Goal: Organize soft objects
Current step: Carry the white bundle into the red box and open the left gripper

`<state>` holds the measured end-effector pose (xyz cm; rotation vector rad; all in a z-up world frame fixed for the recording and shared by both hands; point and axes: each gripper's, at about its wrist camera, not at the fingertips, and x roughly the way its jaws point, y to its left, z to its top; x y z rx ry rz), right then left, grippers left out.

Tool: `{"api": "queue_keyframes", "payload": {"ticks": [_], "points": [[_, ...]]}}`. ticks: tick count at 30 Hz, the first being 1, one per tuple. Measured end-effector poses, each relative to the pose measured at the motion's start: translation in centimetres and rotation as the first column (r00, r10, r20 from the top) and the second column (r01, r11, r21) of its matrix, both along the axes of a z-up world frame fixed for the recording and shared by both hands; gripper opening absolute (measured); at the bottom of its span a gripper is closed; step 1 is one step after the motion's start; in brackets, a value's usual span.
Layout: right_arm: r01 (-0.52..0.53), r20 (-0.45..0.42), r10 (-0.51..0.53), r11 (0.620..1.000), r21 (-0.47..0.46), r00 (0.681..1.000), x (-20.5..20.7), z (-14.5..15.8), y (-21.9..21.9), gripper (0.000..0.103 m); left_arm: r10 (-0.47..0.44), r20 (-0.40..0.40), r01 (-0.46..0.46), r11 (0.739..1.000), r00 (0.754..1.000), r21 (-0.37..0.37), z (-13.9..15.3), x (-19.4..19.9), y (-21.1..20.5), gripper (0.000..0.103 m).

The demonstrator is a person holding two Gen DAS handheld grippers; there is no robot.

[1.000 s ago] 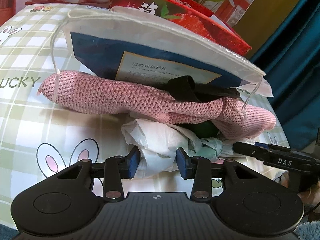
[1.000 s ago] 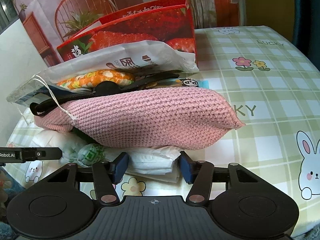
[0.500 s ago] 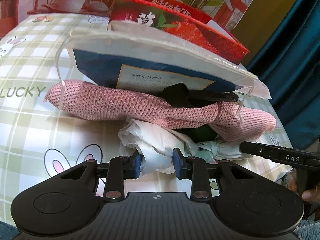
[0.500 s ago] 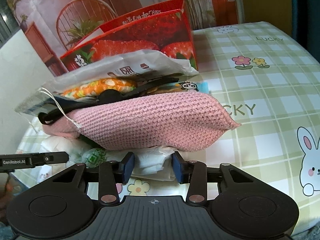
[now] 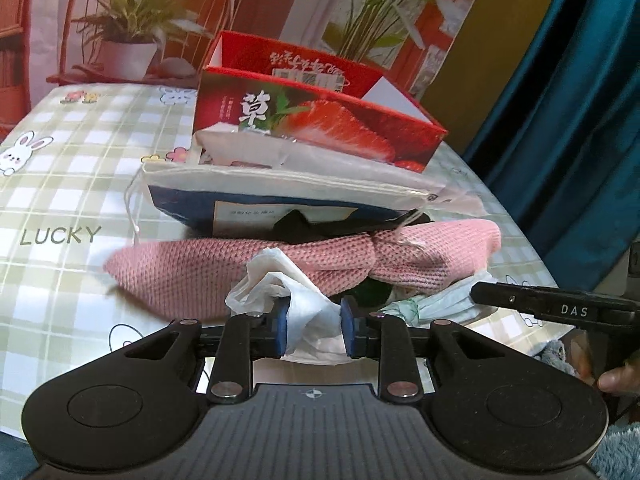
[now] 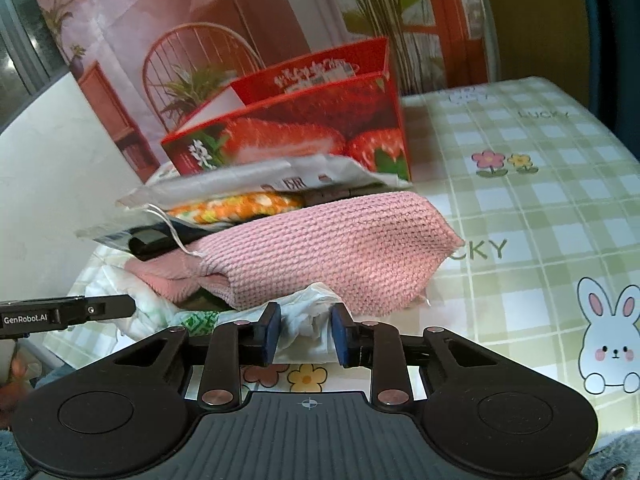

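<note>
A pile of soft things lies on the checked tablecloth (image 5: 60, 184). In it, a pink knitted piece (image 5: 208, 280) sits under a white and blue drawstring pouch (image 5: 280, 196) and a black strap. A crumpled white plastic bag (image 5: 276, 276) sticks out from under the pink knit. My left gripper (image 5: 314, 322) is closing, and its blue pads press on one bunch of that bag. In the right wrist view the pink knit (image 6: 332, 248) lies over the same bag (image 6: 316, 300). My right gripper (image 6: 305, 330) is also closing, with bag folds pinched between its pads.
A red strawberry box (image 5: 320, 120) stands open right behind the pile. An orange patterned cloth (image 6: 236, 206) sits in the stack. The right gripper's finger (image 5: 552, 306) shows at the left view's right edge, and the left gripper's finger (image 6: 68, 312) at the right view's left edge. A white wall (image 6: 40, 184) is on the left.
Both pairs of jaws have narrowed onto the white plastic bag. Both grippers have risen, and the bag's bunched ends have come up in front of the pink knit.
</note>
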<state>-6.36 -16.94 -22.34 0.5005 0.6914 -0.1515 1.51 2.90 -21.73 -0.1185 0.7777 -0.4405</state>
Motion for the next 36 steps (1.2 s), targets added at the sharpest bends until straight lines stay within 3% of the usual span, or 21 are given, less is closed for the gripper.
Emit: {"api": "queue_keyframes", "payload": {"ticks": [12,19,30,36], "points": [[0.012,0.045,-0.012,1.000,0.012,0.999,-2.0,1.7,0.2,0.025,-0.013,0.118,0.014,1.000,0.993,-0.010,2.4,-2.4,-0.4,0.025],[0.008,0.113,-0.008,1.000,-0.002,0.994,-2.8,3.6,-0.1,0.025,-0.036,0.223,0.039,0.999,0.974,-0.008,5.1,-2.9,-0.7,0.025],[0.022,0.184,-0.020,1.000,-0.009,0.983,-2.0,6.2,-1.8,0.025,-0.038,0.322,0.041,0.999,0.946,-0.002,8.4,-1.3,-1.9,0.025],[0.021,0.201,-0.005,0.997,-0.077,0.980,-0.3,7.4,-2.3,0.025,-0.036,0.342,0.035,0.999,0.939,0.011,9.6,0.9,-2.6,0.025]]}}
